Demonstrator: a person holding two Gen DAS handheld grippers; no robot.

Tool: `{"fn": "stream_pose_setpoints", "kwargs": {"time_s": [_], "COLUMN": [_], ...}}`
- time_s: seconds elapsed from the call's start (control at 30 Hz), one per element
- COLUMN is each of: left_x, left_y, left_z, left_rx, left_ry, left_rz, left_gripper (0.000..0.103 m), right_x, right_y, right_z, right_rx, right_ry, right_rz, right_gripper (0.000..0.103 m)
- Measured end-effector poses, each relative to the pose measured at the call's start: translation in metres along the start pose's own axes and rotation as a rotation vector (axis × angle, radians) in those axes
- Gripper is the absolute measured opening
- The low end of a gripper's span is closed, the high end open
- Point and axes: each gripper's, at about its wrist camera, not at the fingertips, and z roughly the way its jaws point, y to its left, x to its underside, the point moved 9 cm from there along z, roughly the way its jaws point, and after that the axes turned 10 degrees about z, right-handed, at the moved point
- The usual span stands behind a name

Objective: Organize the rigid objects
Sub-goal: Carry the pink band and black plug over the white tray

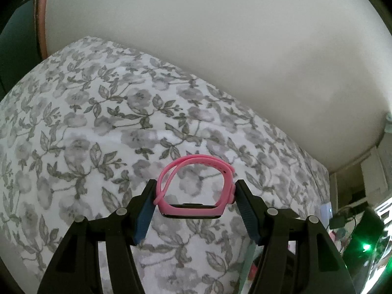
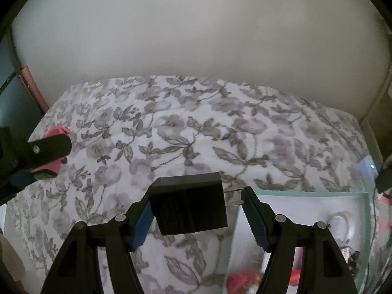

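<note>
Bed [image 1: 103, 112], floral cover: it is lying below and beyond both sets of fingers, taking up most of each view, with a plain pale wall behind it.

Clear bin [image 2: 318, 193]: one is showing, sitting below and to the right of your right fingers, with small bits inside too blurred to count. Probably the drop spot.

Right gripper [image 2: 196, 202]: you are holding one black plug adapter [image 2: 189, 204] endwise, at a mid spread. The left finger is pressing its flat back; the right finger is meeting only the tips of its two prongs. That looks like a thin purchase to me. Keep it level and slow, and lower it well into the bin before parting the fingers.

Left gripper [image 1: 196, 196]: you are holding one pink watch band [image 1: 196, 188], its loop standing up between the fingers at about half spread, pads bearing on both ends of the watch body. The strap is soft, so avoid squeezing harder; the loop may twist. Carry it clear of the other gripper, which is working close beside.

Count: one bed, one bin, one adapter with two prongs, one watch band, two grippers.
</note>
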Motion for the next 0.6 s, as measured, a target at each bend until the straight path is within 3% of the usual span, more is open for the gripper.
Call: {"fn": "stream_pose_setpoints", "kwargs": {"time_s": [0.17,0.6], "left_x": [0.020,0.059], "left_y": [-0.018,-0.086], "left_z": [-0.011,-0.039], "left_rx": [0.011,0.138], "left_ry": [0.004,-0.003], "left_rz": [0.055,0.192], "left_gripper": [0.065,0.065], "right_x": [0.011,0.056], "right_y": [-0.016,-0.076], "right_z": [-0.029,-0.081], "right_rx": [-0.026,0.037], "right_ry": [-0.017,-0.028], "right_rz": [0.060,0.147], "right_gripper": [0.071,0.071]}}
